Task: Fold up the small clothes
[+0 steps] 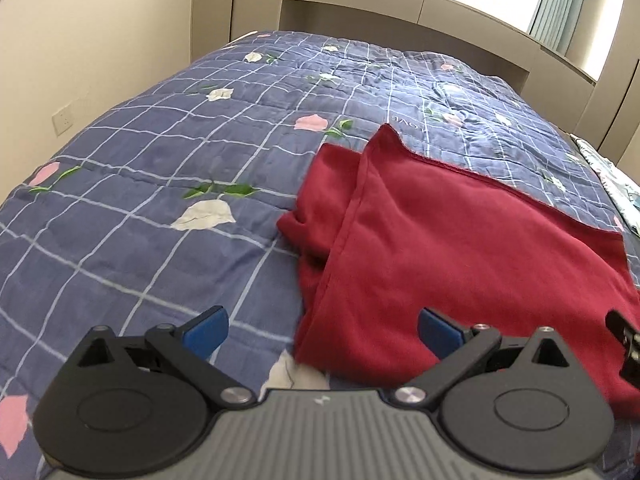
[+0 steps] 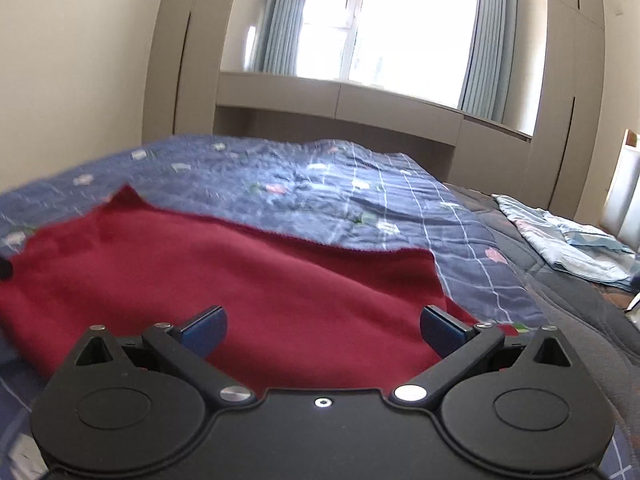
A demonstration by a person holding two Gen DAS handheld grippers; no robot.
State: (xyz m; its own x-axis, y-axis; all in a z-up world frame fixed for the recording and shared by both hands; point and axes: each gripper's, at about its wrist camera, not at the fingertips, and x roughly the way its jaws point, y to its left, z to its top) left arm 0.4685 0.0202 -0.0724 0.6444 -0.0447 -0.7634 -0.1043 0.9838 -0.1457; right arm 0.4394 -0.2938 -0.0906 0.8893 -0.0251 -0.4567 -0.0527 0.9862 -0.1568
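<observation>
A dark red garment (image 1: 460,248) lies partly folded on the blue checked quilt (image 1: 160,152), with one layer laid over a bunched part at its left. My left gripper (image 1: 323,330) is open and empty just above the garment's near left edge. In the right wrist view the same red garment (image 2: 240,272) spreads across the quilt (image 2: 360,184). My right gripper (image 2: 323,330) is open and empty over the garment's near right part. A black piece of the right gripper shows at the right edge of the left wrist view (image 1: 626,344).
The quilt covers a bed with a beige headboard unit (image 1: 360,12) and window (image 2: 400,20) behind. A wall (image 1: 80,40) runs along the left. A light blue cloth (image 2: 568,248) lies on the darker bedding at the right.
</observation>
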